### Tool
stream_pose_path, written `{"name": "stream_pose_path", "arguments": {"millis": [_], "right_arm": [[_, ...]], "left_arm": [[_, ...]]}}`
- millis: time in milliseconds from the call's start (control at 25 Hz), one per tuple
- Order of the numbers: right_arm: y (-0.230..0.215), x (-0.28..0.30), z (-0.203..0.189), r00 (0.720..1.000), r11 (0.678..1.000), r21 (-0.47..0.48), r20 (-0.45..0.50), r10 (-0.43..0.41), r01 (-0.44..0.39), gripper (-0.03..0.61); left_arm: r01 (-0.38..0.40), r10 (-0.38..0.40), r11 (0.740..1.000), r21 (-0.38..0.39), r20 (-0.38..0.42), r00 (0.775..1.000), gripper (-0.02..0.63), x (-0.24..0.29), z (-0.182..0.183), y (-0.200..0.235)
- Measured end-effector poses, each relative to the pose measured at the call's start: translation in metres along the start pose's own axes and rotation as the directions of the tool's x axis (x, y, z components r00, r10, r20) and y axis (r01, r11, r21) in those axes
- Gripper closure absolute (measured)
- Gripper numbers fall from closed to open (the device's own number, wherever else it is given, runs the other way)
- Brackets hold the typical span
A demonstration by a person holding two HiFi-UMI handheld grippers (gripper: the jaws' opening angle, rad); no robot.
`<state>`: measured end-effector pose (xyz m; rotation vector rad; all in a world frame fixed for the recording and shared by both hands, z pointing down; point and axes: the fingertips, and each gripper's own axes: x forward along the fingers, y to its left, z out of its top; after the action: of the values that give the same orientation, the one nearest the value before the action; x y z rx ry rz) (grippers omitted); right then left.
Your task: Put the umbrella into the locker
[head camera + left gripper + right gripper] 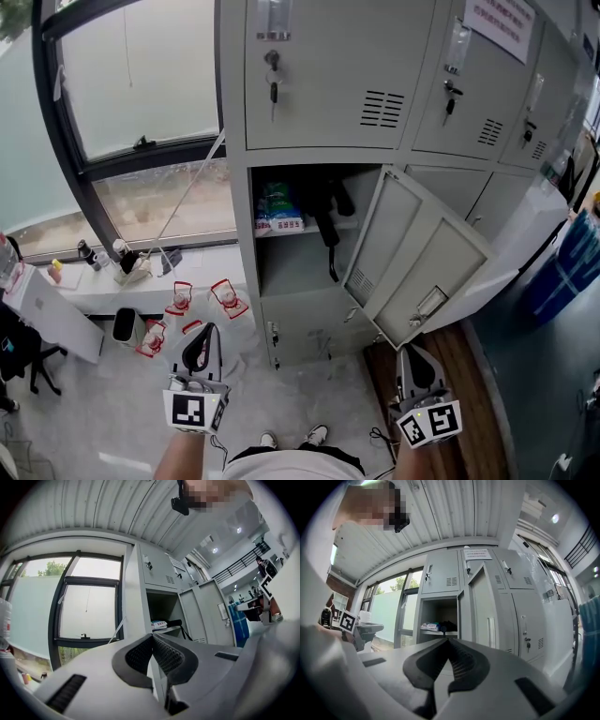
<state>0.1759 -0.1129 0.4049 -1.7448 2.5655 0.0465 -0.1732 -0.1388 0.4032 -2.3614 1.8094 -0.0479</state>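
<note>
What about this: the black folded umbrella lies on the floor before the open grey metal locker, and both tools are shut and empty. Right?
Not quite. The black folded umbrella lies on the shelf inside the open grey metal locker, as the head view shows. The left tool and right tool are indeed shut and empty.

I note a window [141, 84] at left, with bottles [86, 253] standing on its sill [206, 272]. Below, on the pale floor [94, 422], several red-trimmed clear containers [228, 298] sit close together near a small dark bin [125, 325]. A white notice [499, 23] is posted top right. A blue crate [572, 262] stands far right.
</note>
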Motion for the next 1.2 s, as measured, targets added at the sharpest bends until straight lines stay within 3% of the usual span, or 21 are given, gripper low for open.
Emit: {"name": "stream_pose_path", "arguments": {"millis": [360, 1200], "right_arm": [[-0.001, -0.003, -0.004, 1.000, 1.000, 0.005, -0.007, -0.018, 0.018, 0.560], [-0.022, -0.001, -0.001, 0.997, 0.997, -0.023, -0.020, -0.070, 0.069, 0.560]], "left_arm": [[0.023, -0.023, 1.000, 0.012, 0.024, 0.999, 0.592, 0.010, 0.005, -0.007], [-0.037, 0.038, 0.997, -0.064, 0.017, 0.999, 0.592, -0.020, 0.008, 0.017]]}}
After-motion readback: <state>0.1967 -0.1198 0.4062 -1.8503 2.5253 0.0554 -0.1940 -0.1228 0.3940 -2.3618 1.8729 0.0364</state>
